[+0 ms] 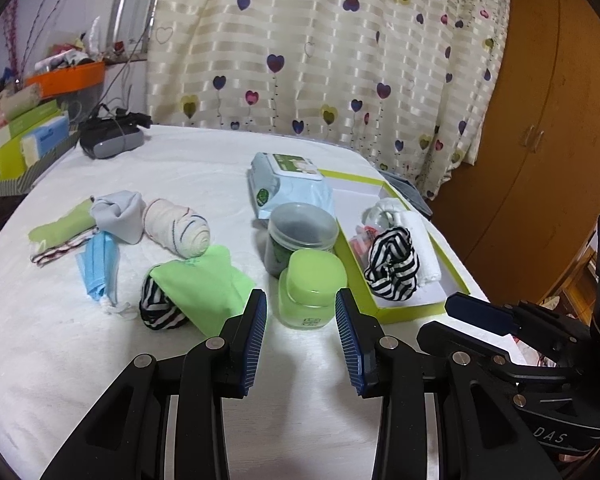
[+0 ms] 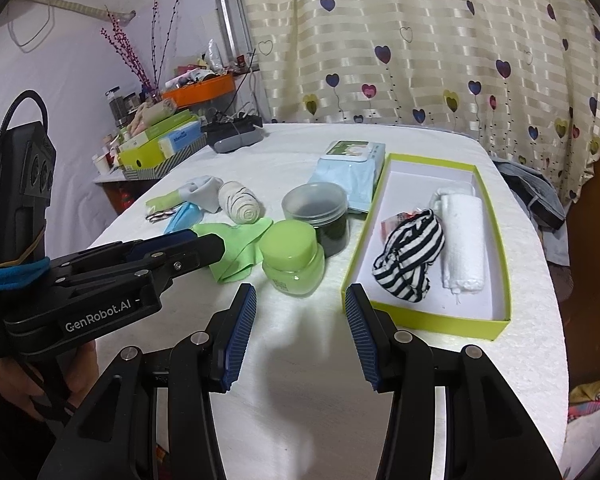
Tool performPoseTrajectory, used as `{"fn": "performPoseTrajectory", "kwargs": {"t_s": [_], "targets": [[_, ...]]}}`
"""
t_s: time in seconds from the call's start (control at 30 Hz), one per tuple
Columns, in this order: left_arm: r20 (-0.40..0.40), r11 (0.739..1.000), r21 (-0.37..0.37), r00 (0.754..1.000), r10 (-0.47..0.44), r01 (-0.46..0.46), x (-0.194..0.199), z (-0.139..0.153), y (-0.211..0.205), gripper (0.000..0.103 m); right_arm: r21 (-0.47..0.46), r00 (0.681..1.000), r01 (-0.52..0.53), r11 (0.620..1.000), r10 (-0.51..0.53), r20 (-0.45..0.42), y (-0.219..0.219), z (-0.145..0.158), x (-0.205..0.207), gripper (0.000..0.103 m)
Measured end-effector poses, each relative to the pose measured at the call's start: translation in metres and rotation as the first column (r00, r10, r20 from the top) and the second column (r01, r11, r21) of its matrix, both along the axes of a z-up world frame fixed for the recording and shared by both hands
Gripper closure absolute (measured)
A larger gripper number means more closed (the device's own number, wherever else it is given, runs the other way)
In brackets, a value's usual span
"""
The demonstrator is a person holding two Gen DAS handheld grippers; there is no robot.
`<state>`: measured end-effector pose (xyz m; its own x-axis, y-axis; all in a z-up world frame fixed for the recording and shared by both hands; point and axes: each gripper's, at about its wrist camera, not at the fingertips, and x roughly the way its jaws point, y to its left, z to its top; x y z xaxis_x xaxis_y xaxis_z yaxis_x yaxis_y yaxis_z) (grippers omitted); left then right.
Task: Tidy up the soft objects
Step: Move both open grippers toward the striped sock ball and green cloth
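My left gripper (image 1: 301,320) stands open over the white table (image 1: 100,360) with nothing between its fingers; a green-lidded jar (image 1: 312,288) stands just beyond its tips. Left of the jar lie a green cloth (image 1: 204,280) over a striped cloth (image 1: 160,308), a blue face mask (image 1: 98,268), a rolled white sock (image 1: 180,228) and a grey cloth (image 1: 120,216). My right gripper (image 2: 300,300) is open and empty too, near the front corner of the lime-green box (image 2: 420,320). In the box lie a striped cloth (image 2: 412,256) and a rolled white towel (image 2: 462,240).
A dark jar with a clear lid (image 1: 300,236) and a pack of wipes (image 1: 288,184) stand behind the green jar. A black device (image 1: 108,140) sits at the far left corner. Cluttered boxes (image 1: 16,140) line the left side, and a heart-print curtain (image 1: 340,60) hangs behind.
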<state>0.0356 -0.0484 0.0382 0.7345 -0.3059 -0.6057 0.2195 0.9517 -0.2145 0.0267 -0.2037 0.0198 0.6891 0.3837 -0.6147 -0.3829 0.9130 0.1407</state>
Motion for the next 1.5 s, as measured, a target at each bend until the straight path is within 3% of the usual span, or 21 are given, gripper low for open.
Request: {"fn": "performPoseTrajectory", "kwargs": {"t_s": [0.67, 0.97, 1.5], "targets": [[-0.034, 0.993, -0.004, 0.993, 0.115, -0.115, 0.009, -0.014, 0.055, 0.068, -0.003, 0.997, -0.07, 0.998, 0.07, -0.015, 0.03, -0.003, 0.011, 0.055], [-0.053, 0.99, -0.009, 0.988, 0.143, -0.144, 0.025, -0.023, 0.073, 0.057, 0.0, 0.995, -0.094, 0.996, 0.094, -0.014, 0.04, -0.003, 0.016, 0.055], [-0.135, 0.981, 0.027, 0.972, 0.193, -0.191, 0.045, -0.057, 0.099, 0.056, -0.002, 0.993, -0.121, 0.993, 0.121, -0.009, 0.05, -0.002, 0.023, 0.055]]}}
